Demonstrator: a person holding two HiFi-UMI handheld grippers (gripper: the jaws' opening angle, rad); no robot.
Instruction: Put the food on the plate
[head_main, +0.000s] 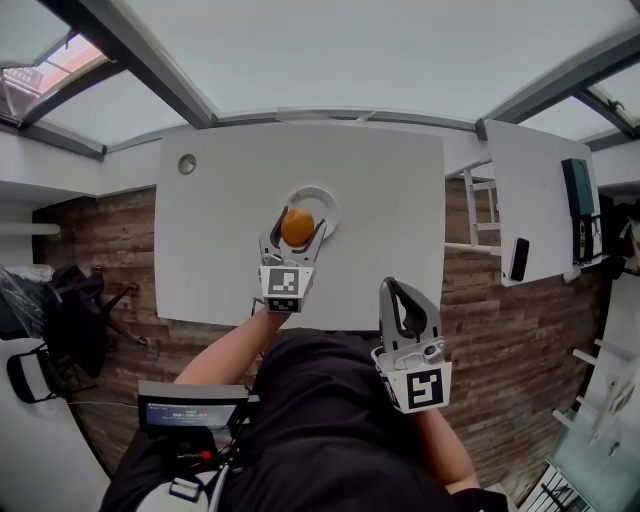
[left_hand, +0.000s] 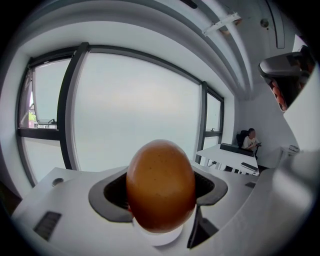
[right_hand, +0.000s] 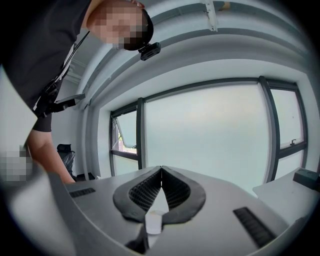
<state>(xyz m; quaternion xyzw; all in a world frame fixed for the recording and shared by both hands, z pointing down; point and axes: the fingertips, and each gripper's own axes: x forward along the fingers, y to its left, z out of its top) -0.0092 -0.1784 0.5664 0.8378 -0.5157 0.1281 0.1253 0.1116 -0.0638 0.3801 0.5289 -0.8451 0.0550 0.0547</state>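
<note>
A brown egg (head_main: 297, 227) sits between the jaws of my left gripper (head_main: 297, 221), which is shut on it. In the head view the egg hangs over the near left part of a round white plate (head_main: 327, 203) on the white table (head_main: 390, 200); whether it touches the plate is unclear. In the left gripper view the egg (left_hand: 160, 186) fills the middle and hides the plate. My right gripper (head_main: 396, 291) is shut and holds nothing, near the table's front edge to the right, its dark pads (right_hand: 175, 191) pressed together.
A small round grommet (head_main: 187, 164) sits at the table's far left corner. A second white table (head_main: 535, 225) to the right carries a phone (head_main: 518, 258) and a dark device (head_main: 578, 190). A black chair (head_main: 85, 305) stands left. A person (left_hand: 249, 139) sits at a far desk.
</note>
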